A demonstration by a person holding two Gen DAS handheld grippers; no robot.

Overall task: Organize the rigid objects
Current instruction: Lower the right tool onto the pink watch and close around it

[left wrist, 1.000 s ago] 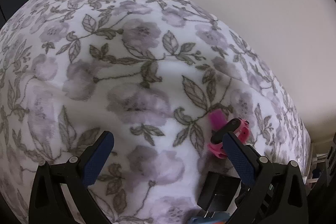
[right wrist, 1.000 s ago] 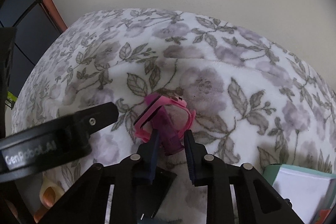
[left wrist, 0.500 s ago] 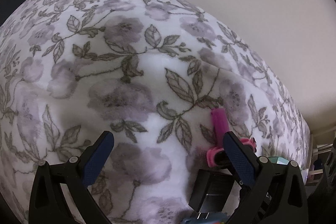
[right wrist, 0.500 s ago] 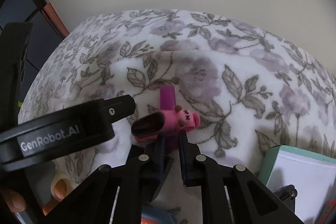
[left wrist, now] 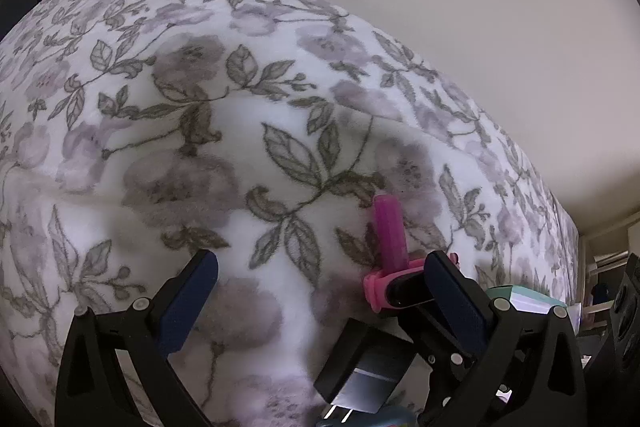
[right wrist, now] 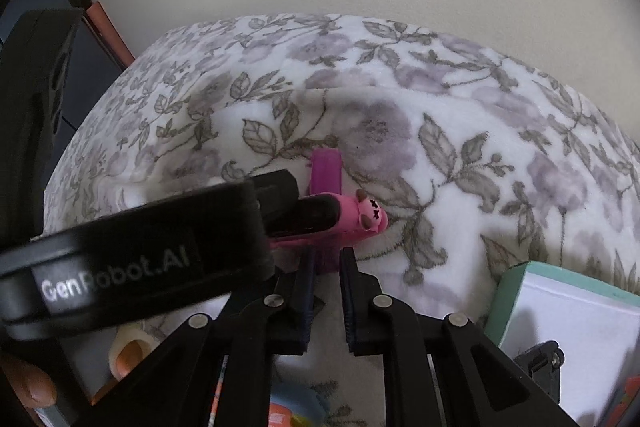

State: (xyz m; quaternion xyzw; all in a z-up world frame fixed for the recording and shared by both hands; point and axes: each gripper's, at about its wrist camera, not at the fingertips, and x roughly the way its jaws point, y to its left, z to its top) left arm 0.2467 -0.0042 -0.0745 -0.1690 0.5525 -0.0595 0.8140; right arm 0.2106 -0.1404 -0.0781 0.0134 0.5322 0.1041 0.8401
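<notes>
Since a second ago the pink toy watch has turned and lifted in my right hand-held gripper, and my left one has closed in beside it.

My right hand-held gripper (right wrist: 325, 267) is pinching the purple strap of the toy watch (right wrist: 344, 217) just above the flowered blanket (right wrist: 460, 155), pink pig face pointing right; my left hand-held gripper (left wrist: 320, 291) is spread wide, its right finger touching or nearly touching the watch body. I judge the hold thin: the strap is narrow and bendy, so a nudge from that left finger could twist it out and drop it onto the blanket, near the black plug (left wrist: 364, 375). The green-edged box (right wrist: 568, 311) sits near on the right; a swing that way could clip its rim.
</notes>
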